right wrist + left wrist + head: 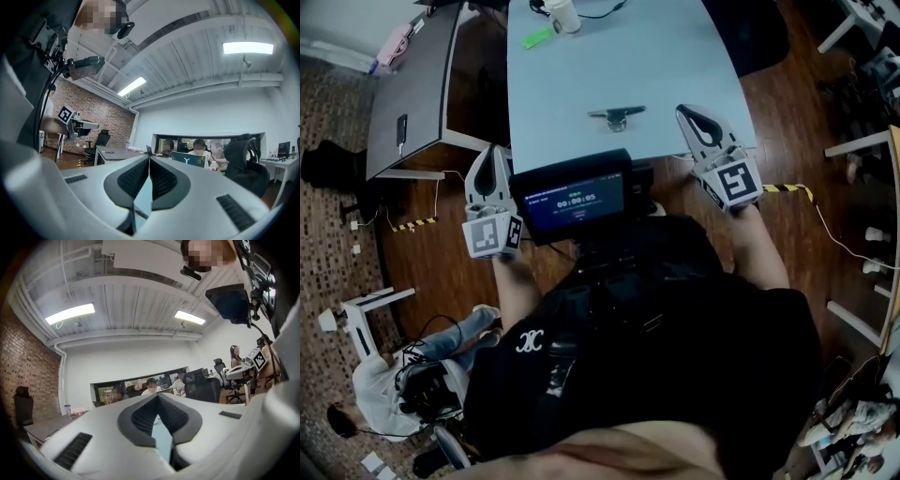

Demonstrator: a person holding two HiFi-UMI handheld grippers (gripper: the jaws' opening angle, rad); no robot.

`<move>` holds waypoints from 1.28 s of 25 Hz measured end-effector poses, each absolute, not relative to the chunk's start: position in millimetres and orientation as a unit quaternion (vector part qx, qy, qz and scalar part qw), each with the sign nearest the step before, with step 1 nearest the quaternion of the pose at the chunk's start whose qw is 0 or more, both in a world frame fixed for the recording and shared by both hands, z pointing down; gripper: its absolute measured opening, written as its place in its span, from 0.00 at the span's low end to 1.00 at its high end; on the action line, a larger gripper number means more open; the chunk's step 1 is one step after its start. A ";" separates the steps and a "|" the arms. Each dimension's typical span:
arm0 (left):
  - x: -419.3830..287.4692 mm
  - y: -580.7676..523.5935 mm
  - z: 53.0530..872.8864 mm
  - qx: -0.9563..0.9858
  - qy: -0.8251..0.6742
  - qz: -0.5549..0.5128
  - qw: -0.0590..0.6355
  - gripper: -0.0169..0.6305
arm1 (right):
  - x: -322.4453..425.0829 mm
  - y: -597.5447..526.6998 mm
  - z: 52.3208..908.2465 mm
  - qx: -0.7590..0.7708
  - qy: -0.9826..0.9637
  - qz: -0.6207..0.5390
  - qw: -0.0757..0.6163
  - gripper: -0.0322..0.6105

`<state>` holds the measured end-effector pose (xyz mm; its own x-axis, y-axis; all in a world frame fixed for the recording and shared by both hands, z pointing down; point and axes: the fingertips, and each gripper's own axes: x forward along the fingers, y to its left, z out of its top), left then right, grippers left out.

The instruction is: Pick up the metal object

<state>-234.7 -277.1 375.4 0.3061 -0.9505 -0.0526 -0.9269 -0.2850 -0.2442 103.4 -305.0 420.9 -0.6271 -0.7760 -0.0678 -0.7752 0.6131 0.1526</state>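
Observation:
The metal object, a small grey T-shaped piece, lies on the pale blue table near its front edge. My left gripper is held off the table's front left corner, low and left of the object, jaws shut with nothing between them. My right gripper hovers over the table's front right part, just right of the object, and is also shut and empty. Both gripper views look up across the room, with the left gripper and the right gripper closed tip to tip. The object shows in neither gripper view.
A white cup and a green item sit at the table's far side. A grey desk stands to the left with a phone on it. A chest-mounted screen overhangs the table's near edge. Seated people and office chairs fill the room beyond.

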 end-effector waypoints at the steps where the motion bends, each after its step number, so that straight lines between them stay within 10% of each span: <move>1: -236.6 -277.2 374.5 -0.800 0.586 -0.052 0.113 0.02 | 100.0 -306.9 423.0 0.428 -0.899 -0.087 0.010 0.05; 32: -292.3 -286.6 372.9 -0.771 0.628 -0.081 0.066 0.02 | -47.2 -391.4 682.7 0.172 -0.884 -0.149 0.408 0.30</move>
